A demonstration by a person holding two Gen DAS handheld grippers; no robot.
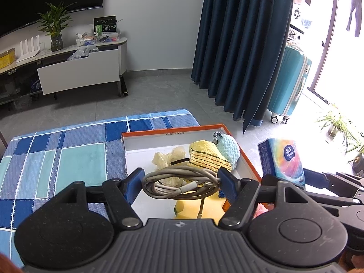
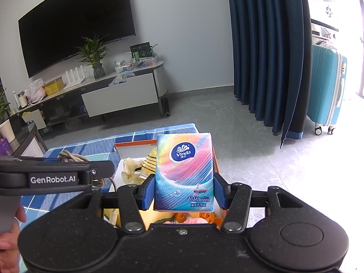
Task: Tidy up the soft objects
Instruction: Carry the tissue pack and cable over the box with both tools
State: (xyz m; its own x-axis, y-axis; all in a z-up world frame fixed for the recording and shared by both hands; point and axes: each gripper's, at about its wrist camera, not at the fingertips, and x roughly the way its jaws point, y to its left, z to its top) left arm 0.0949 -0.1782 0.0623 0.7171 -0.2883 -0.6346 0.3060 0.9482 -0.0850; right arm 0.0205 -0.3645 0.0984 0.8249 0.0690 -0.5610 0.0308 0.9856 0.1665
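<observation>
While the left gripper (image 1: 180,187) pinches the limp, light coiled cable (image 1: 179,185) across its loops above the orange-rimmed box (image 1: 248,159), the right gripper (image 2: 183,194) clamps the squashy tissue pack (image 2: 184,170) by its lower sides, likely light yet crushable.

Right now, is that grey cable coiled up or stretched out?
Coiled up: the grey cable sits in looped turns between the left gripper's blue pads, above the orange-rimmed box.
</observation>
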